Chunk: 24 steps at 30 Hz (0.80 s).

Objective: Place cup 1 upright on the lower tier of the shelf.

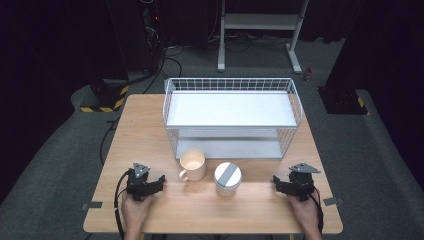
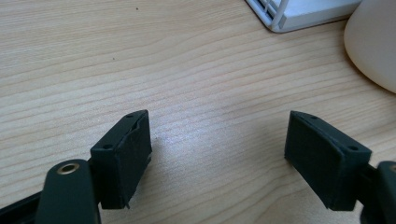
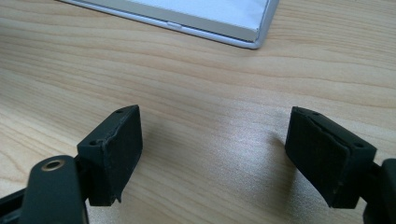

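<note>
A cream mug (image 1: 193, 164) stands upright on the wooden table (image 1: 150, 130), its handle toward the front left. Right of it stands a white cylindrical container (image 1: 227, 178) with a grey stripe across its lid. Behind both is a white wire two-tier rack (image 1: 232, 116). My left gripper (image 1: 159, 181) rests on the table left of the mug, open, with bare wood between its jaws (image 2: 217, 154); the mug's side (image 2: 373, 46) shows at the right edge there. My right gripper (image 1: 276, 184) rests right of the container, open and holding nothing (image 3: 212, 154). The rack's base corner (image 3: 243, 28) lies ahead of it.
Bare wood runs along the table's front edge between the two hands. Beyond the table are a grey carpeted floor, cables, a white metal stand (image 1: 260, 30) and yellow-black striped bases (image 1: 102, 102).
</note>
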Tool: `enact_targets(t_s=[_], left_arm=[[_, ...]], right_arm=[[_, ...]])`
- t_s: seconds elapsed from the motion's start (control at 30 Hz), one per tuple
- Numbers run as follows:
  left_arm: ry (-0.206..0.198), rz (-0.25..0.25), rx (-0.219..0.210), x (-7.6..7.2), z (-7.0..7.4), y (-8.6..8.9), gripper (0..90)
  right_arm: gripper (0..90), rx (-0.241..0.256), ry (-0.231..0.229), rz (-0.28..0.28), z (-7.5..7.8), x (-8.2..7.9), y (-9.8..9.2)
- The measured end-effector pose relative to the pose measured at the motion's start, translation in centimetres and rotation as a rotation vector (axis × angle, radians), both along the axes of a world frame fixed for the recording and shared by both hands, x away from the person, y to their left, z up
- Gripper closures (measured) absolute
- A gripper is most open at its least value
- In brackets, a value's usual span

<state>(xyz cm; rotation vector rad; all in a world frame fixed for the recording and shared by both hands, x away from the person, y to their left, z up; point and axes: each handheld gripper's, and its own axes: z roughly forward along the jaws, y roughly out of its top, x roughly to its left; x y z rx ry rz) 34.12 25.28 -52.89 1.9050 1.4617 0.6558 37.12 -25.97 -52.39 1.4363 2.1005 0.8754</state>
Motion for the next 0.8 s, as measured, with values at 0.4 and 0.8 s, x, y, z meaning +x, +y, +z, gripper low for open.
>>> enact_targets(t_s=[0.4, 0.8], left_arm=[[0.001, 0.006, -0.003, 0.0, 0.0, 0.0, 22.9], [-0.001, 0.013, -0.004, 0.02, 0.0, 0.05, 23.4]], right_arm=[[18.9, -0.005, -0.003, 0.004, 0.0, 0.04, -0.04], [15.4, -0.006, 0.006, 0.028, -0.01, -0.09, -0.16]])
